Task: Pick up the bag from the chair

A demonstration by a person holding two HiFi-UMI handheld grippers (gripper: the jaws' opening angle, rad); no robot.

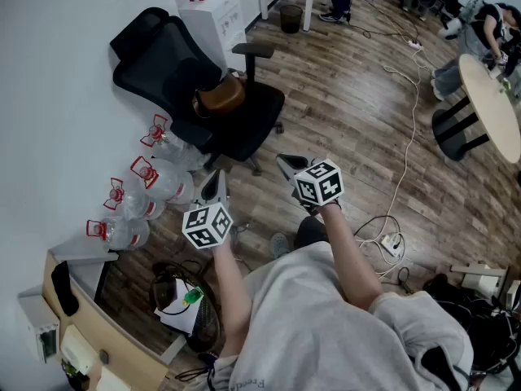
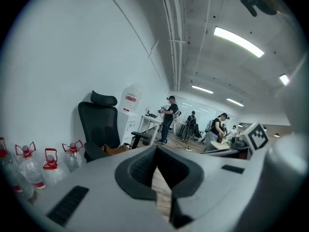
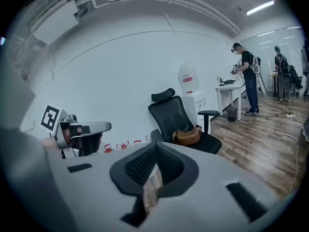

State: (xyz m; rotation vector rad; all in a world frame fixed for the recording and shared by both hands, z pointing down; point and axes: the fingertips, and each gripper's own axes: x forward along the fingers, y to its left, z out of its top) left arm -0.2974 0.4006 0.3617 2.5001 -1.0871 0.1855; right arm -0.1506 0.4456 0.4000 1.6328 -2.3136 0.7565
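Observation:
A brown leather bag (image 1: 218, 98) lies on the seat of a black office chair (image 1: 195, 96) by the white wall. It also shows as the brown bag (image 3: 187, 136) in the right gripper view and as a brown sliver (image 2: 116, 149) in the left gripper view. My left gripper (image 1: 215, 187) and right gripper (image 1: 288, 168) are both held in the air short of the chair, apart from the bag. Each one is shut with nothing between its jaws. In the right gripper view the left gripper (image 3: 79, 132) shows at the left.
Several water jugs with red caps (image 1: 138, 194) stand on the floor left of the chair. A white water dispenser (image 1: 213, 10) is behind it. Cables and a power strip (image 1: 389, 243) lie on the wood floor at right, near a round table (image 1: 492, 104). A desk (image 1: 89, 332) sits at lower left.

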